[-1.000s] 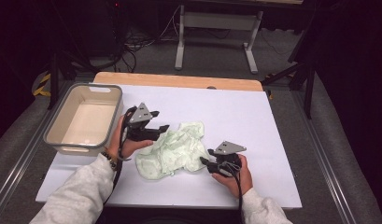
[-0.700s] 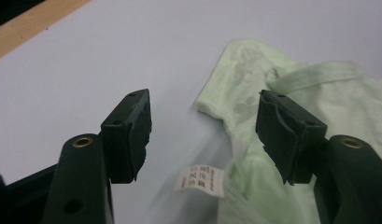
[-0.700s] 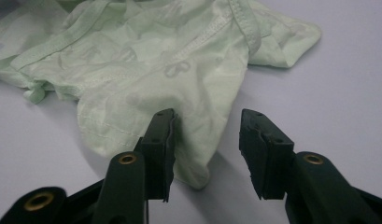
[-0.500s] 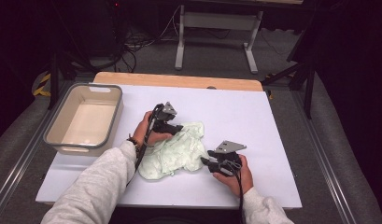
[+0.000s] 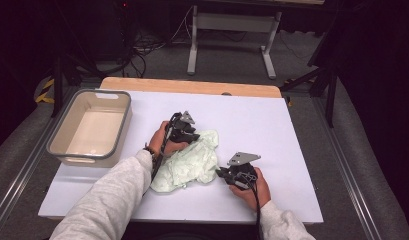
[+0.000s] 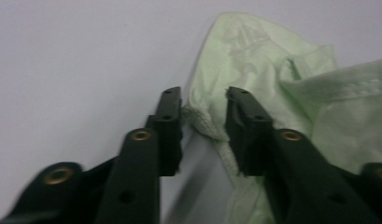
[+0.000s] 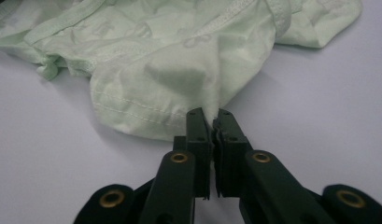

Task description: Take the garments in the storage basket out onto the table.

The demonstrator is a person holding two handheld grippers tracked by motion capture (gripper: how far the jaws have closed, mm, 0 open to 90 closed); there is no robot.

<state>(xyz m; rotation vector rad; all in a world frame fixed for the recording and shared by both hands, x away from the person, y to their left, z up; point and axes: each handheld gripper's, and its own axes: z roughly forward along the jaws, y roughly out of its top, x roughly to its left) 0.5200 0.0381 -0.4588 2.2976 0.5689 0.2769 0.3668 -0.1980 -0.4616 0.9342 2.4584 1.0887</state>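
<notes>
A crumpled pale green cloth [image 5: 189,160] lies on the white table top [image 5: 277,130]. My left gripper [image 5: 194,136] is at the cloth's far upper edge. In the left gripper view the jaws [image 6: 203,100] have just been closing, a gap still stands between them, and a folded hem of the cloth [image 6: 272,70] lies in that gap. My right gripper [image 5: 219,172] is at the cloth's near right corner. In the right gripper view its jaws [image 7: 209,116] have just closed and pinch a peak of the cloth [image 7: 179,60].
A grey plastic bin [image 5: 54,145] stands at the table's left side with nothing showing in it. A wooden strip [image 5: 192,86] runs along the far edge. Bare white surface lies to the right of the cloth and behind it.
The left hand moved right, from beside the bin to the cloth's upper edge, and came down onto it. The right hand kept its place at the cloth's right corner.
</notes>
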